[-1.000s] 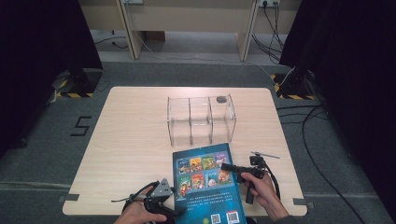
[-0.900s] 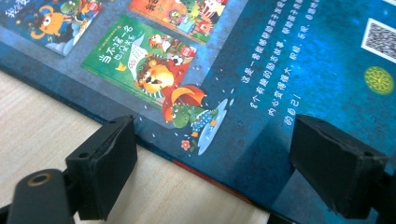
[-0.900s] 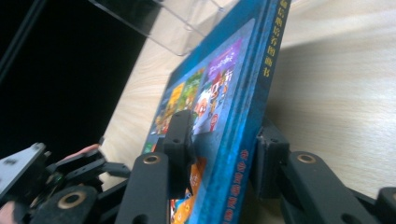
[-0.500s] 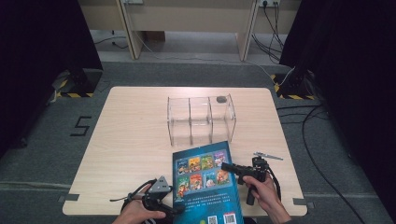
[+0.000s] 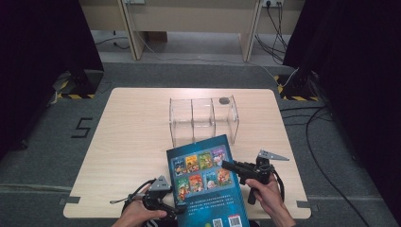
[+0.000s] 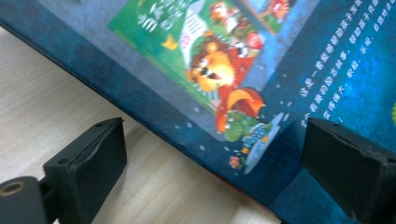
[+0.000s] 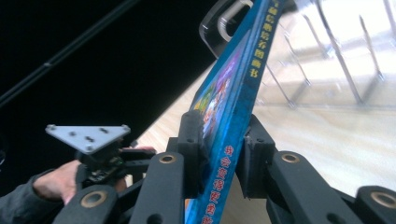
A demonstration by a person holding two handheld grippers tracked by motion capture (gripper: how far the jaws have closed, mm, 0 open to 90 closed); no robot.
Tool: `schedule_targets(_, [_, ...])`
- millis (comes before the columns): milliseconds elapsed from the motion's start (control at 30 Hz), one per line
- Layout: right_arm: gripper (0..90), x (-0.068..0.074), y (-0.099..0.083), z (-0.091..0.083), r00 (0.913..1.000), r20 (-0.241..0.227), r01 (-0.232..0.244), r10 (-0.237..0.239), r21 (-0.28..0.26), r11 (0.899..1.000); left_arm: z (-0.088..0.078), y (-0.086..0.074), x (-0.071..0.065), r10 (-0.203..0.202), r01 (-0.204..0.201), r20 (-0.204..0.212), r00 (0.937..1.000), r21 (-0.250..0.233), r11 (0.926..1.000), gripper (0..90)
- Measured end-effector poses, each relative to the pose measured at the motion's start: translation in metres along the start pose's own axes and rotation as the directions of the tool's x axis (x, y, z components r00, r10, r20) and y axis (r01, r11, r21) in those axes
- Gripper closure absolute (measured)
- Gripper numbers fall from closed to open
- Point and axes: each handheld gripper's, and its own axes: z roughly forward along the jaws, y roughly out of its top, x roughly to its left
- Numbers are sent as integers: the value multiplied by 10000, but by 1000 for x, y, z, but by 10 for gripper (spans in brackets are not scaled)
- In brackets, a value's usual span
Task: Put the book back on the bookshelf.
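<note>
R gripper (image 7: 224, 154) is clamping the book (image 5: 208, 184) by its spine edge, lower centre of the high view, jaws just been closing on it. L gripper (image 6: 215, 172) is sitting wide, jaws just been opening, book's corner between them w/o contact. Step: handover to R, lifting. Next probably needs tilting it upright toward the clear rack (image 5: 203, 118) at centre of the surface (image 5: 132, 137).
</note>
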Motion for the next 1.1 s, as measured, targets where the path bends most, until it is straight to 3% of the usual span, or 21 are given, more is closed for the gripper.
schedule_targets(33, [748, 2, 2, 0, 9999, -71, 129, -130, -75, 9999, 1, 1, 0, -60, 61, 71, 10000, -69, 10000, 56])
schedule_targets(67, [748, 6, 7, 1, 9981, -137, 599, -601, -110, 9981, 3, 2, 1, -26, 27, 225, 9997, -77, 10000, 53])
schedule_targets(133, [748, 10, 13, 2, 9949, -241, 977, -978, -25, 9952, 5, 3, 1, -25, 29, 376, 9993, -105, 9999, 68])
schedule_targets(167, [748, 10, 13, 2, 9949, -241, 977, -978, -25, 9952, 6, 5, 2, -211, 224, 624, 9978, -194, 9996, 68])
schedule_targets(200, [747, 12, 16, 4, 9917, -361, 1235, -1233, 21, 9923, 10, 9, 6, -623, 675, 1598, 9852, -273, 9973, 141])
schedule_targets(233, [747, 13, 17, 5, 9905, -374, 1324, -1320, 71, 9912, 11, 11, 7, -811, 880, 1851, 9794, -297, 9957, 206])
schedule_targets(300, [746, 13, 19, 6, 9896, -370, 1398, -1392, 131, 9901, 11, 13, 8, -930, 985, 1917, 9770, -191, 9950, 237])
schedule_targets(333, [741, 13, 22, 6, 9878, -243, 1543, -1538, 227, 9878, 8, 14, 13, -1419, 1539, 2224, 9646, -377, 9874, 295])
schedule_targets(367, [741, 12, 23, 4, 9879, -233, 1534, -1530, 166, 9880, 8, 14, 13, -1419, 1539, 2224, 9646, -377, 9874, 363])
schedule_targets(400, [738, 12, 24, 3, 9887, -239, 1481, -1479, 58, 9890, 2, 17, 18, -1642, 1890, 2406, 9566, -841, 9784, 417])
schedule_targets(467, [726, 10, 26, 1, 9905, -255, 1344, -1349, -189, 9907, -3, 21, 15, -1330, 1604, 2171, 9671, -1141, 9804, 479])
schedule_targets(500, [726, 10, 26, 1, 9905, -255, 1344, -1349, -189, 9907, -3, 21, 15, -1330, 1604, 2171, 9671, -1141, 9804, 483])
schedule_targets(533, [714, 8, 29, -2, 9906, -214, 1347, -1353, -266, 9905, -7, 26, 13, -1106, 1398, 2038, 9727, -1348, 9810, 500])
schedule_targets(567, [707, 9, 30, -3, 9917, -127, 1277, -1282, -344, 9912, -9, 29, 12, -1035, 1352, 2056, 9732, -1467, 9799, 528])
schedule_targets(633, [704, 8, 32, -6, 9927, -202, 1179, -1192, -566, 9914, -13, 35, 10, -672, 972, 1833, 9808, -1599, 9823, 550])
schedule_targets(867, [692, 8, 36, -16, 9934, -366, 1046, -1090, -1059, 9889, -23, 53, 8, -421, 748, 1736, 9839, -1860, 9797, 590])
schedule_targets(1033, [665, 11, 40, -23, 9911, -217, 1288, -1314, -948, 9871, -29, 64, 7, -280, 697, 1882, 9817, -2188, 9733, 617])
schedule_targets(1100, [643, 10, 41, -25, 9913, -120, 1299, -1314, -847, 9879, -32, 69, 5, -83, 504, 1805, 9835, -2300, 9719, 637])
